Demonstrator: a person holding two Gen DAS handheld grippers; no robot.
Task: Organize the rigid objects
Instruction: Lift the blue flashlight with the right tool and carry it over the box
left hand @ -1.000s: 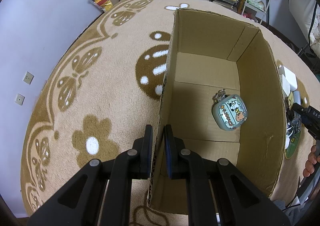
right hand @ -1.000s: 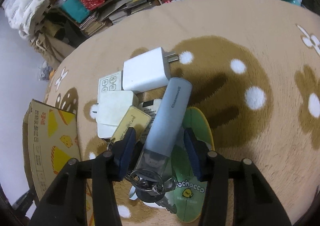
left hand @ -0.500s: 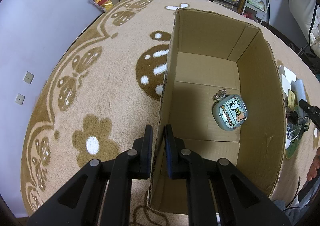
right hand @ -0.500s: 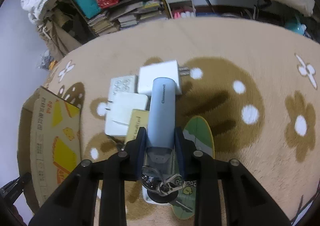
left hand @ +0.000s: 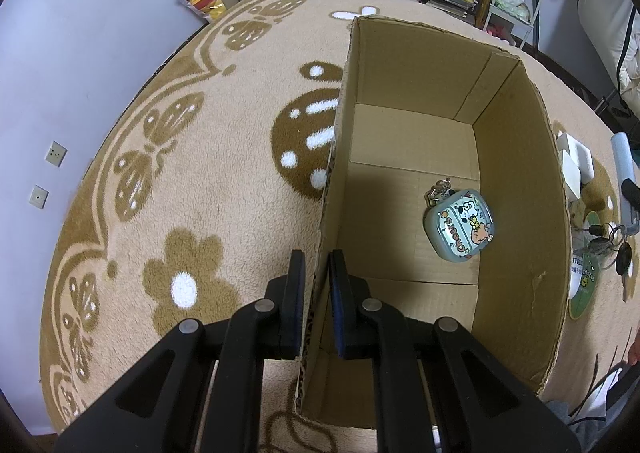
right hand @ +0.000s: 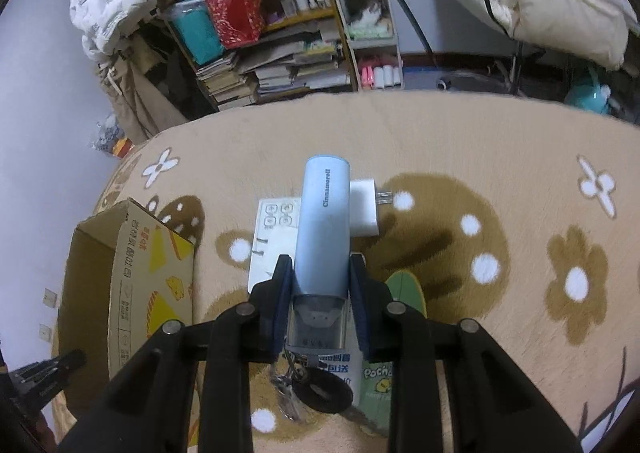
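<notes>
risk: keys [right hand: 310,389] dangling under blue tube [right hand: 323,229] may snag the pile or box rim. right gripper [right hand: 320,295] clamps the tube above the rug [right hand: 500,141]; left gripper [left hand: 316,293] pinches cardboard box [left hand: 524,181] wall, a loose hold lets it tip.

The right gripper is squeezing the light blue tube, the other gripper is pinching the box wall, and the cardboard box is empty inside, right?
Not quite: the open brown cardboard box isn't empty. The left wrist view shows a small pale green cartoon case on its floor. The rest holds: right gripper squeezes the light blue tube, left gripper pinches the wall.
</notes>
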